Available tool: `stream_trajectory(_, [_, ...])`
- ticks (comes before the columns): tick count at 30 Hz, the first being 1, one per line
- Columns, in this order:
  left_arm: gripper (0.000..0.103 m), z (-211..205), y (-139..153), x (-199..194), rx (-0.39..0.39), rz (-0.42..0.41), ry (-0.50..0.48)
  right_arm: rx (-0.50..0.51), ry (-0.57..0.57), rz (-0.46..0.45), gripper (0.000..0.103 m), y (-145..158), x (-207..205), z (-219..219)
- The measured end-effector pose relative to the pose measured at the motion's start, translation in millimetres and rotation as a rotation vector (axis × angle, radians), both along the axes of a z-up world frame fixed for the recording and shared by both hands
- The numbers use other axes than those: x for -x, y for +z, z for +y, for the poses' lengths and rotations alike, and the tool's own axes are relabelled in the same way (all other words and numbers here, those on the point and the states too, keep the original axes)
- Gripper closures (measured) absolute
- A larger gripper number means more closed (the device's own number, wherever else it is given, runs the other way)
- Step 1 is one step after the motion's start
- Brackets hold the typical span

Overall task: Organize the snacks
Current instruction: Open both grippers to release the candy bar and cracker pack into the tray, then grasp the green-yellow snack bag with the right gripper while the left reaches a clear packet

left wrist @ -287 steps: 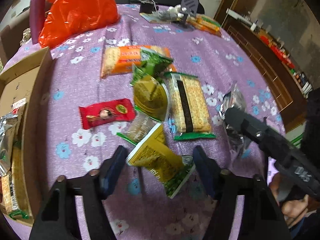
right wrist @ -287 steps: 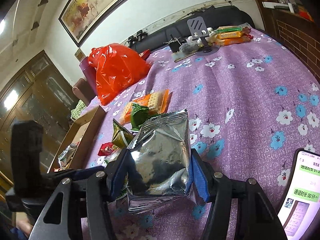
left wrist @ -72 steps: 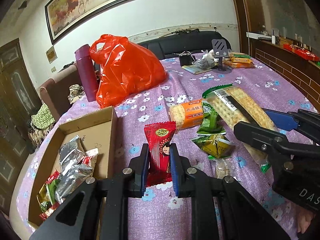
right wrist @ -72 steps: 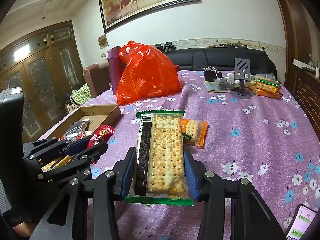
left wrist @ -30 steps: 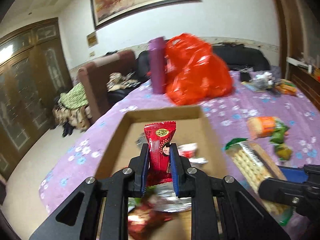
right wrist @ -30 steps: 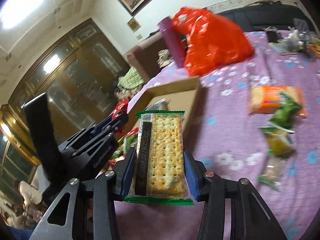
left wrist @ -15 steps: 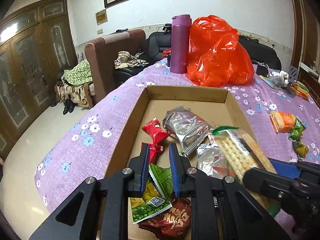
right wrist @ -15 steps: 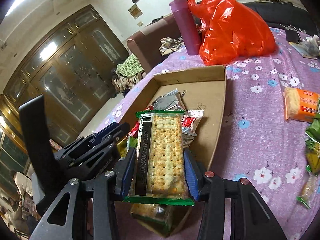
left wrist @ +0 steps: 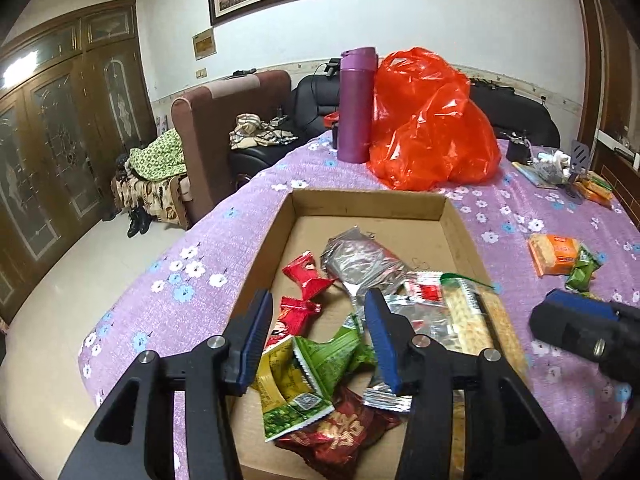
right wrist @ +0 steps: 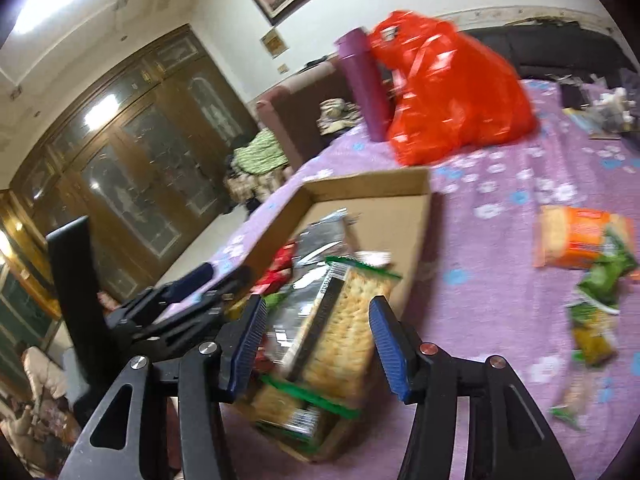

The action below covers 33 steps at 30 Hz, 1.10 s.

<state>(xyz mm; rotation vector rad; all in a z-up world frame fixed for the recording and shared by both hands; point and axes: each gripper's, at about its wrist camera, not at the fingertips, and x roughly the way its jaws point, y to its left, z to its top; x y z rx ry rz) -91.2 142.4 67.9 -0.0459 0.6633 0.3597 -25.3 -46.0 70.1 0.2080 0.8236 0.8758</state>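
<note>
Inside the cardboard box (left wrist: 370,203), red, green and silver snack packets are heaped with the cracker pack (right wrist: 348,320), laid lengthwise along the right wall. Both the left gripper (left wrist: 318,336) and right gripper (right wrist: 316,344) are held wide open, empty.

The left tool (left wrist: 318,338) is matte black plastic: two angular arms with triangular cut-outs, each pinned by round silver screws, ending in flat blue ribbed pads (left wrist: 256,340). The right tool (right wrist: 316,350) is built alike, black arms with blue ribbed pads (right wrist: 386,354), though one of its screws looks reddish
</note>
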Motion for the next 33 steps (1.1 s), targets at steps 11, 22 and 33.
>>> stream_trajectory(11, [0.054, -52, 12, -3, -0.002, -0.007, -0.132, 0.148, -0.209, -0.017, 0.045, -10, -29, -112])
stream_trajectory(22, [0.053, -118, 8, -11, 0.042, 0.036, -0.323, 0.296, -0.221, -0.073, 0.039, -44, -42, -114])
stream_trajectory(33, [0.053, -163, -7, -27, 0.141, 0.128, -0.506, 0.229, -0.244, -0.069, 0.066, -42, -38, -133])
